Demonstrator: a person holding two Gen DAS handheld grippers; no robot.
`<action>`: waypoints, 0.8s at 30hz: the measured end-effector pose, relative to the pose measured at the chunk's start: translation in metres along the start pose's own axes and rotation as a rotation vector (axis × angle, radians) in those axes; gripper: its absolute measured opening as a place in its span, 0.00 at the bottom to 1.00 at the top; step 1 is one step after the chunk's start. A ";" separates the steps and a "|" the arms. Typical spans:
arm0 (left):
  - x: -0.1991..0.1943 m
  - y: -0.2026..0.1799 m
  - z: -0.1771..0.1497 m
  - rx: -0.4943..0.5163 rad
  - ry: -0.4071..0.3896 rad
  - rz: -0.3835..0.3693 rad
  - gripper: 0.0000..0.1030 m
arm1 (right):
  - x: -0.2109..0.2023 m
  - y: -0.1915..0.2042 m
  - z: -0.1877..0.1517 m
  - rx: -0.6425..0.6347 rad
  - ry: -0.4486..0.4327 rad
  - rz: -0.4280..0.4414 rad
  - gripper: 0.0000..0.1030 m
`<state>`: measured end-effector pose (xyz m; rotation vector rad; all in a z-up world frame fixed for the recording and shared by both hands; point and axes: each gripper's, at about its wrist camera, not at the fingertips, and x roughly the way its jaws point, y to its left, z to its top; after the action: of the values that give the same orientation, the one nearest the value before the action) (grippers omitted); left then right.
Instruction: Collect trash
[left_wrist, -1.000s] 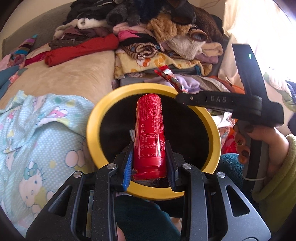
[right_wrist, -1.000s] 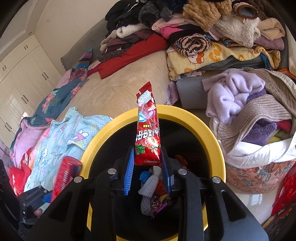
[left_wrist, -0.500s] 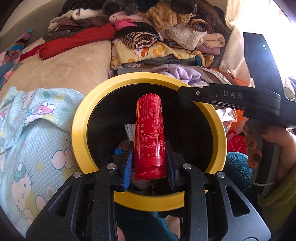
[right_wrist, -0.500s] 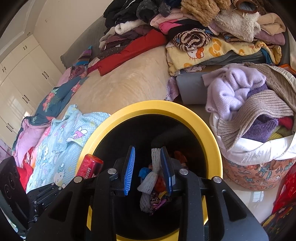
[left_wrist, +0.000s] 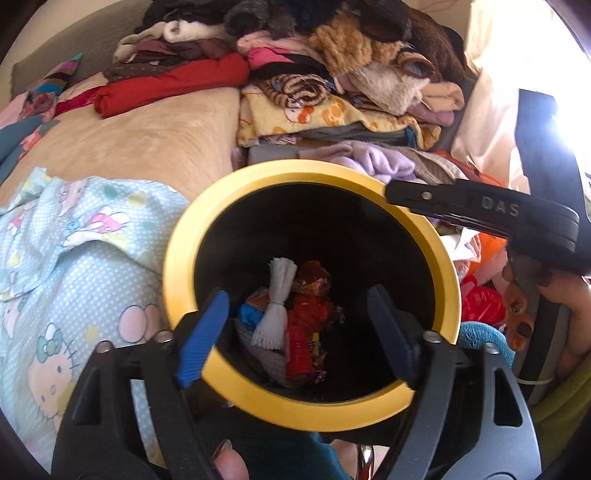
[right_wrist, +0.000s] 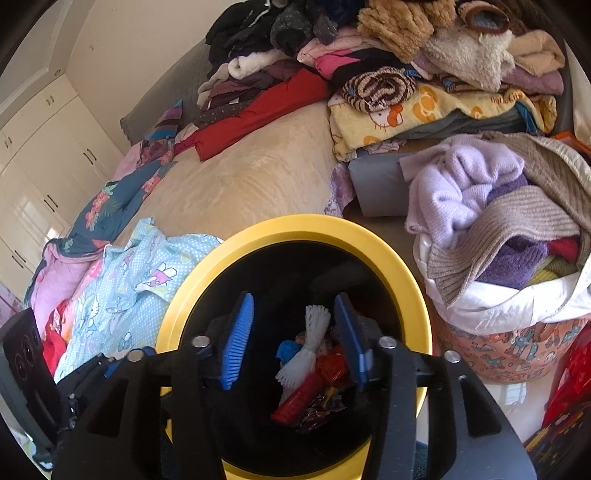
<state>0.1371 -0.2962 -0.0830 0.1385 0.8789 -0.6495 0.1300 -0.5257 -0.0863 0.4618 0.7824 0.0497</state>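
Left wrist view: left gripper (left_wrist: 295, 332) hangs over the mouth of the yellow-rimmed bin (left_wrist: 192, 236), jaws spread wide, nothing between them; they have just been opening. Red can (left_wrist: 301, 343) lies at the bin bottom, next to a white foam net (left_wrist: 277, 306) and some crumpled wrappers (left_wrist: 314, 280). Right gripper (left_wrist: 399, 192) reaches in over the far-right part of the bin rim; its handle is held by a hand (left_wrist: 554, 306) to the right of the bin. Patterned blue sheet (left_wrist: 74, 258) lies left of the bin, clothes pile (left_wrist: 351, 74) beyond it.

Right wrist view: right gripper (right_wrist: 293, 339) also sits above the bin (right_wrist: 406, 266), jaws partly apart and empty, just been opening too. Below them in the bin: red can (right_wrist: 299, 398), foam net (right_wrist: 314, 343), wrappers (right_wrist: 317, 410). Laundry basket (right_wrist: 509, 350) stuffed with knitwear stands just right of the bin. Tan bed cover (right_wrist: 240, 184) beyond the bin looks bare of litter from here.

Step, my read: drop-off, both loads released into the bin. Next move likely calls for lifting both grippers clear of the rim and scanning around the bin for more trash; something red shows at the far right beyond the basket, too cropped to say whether it is litter.
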 end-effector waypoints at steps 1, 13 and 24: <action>-0.003 0.003 0.000 -0.008 -0.006 0.012 0.81 | -0.002 0.002 0.000 -0.007 -0.003 -0.003 0.53; -0.053 0.059 -0.011 -0.164 -0.105 0.163 0.90 | -0.026 0.046 -0.004 -0.131 -0.057 -0.012 0.87; -0.109 0.103 -0.031 -0.266 -0.200 0.290 0.90 | -0.025 0.115 -0.032 -0.252 -0.105 0.077 0.94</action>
<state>0.1260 -0.1504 -0.0356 -0.0383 0.7259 -0.2668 0.1045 -0.4153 -0.0406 0.2527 0.6452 0.1923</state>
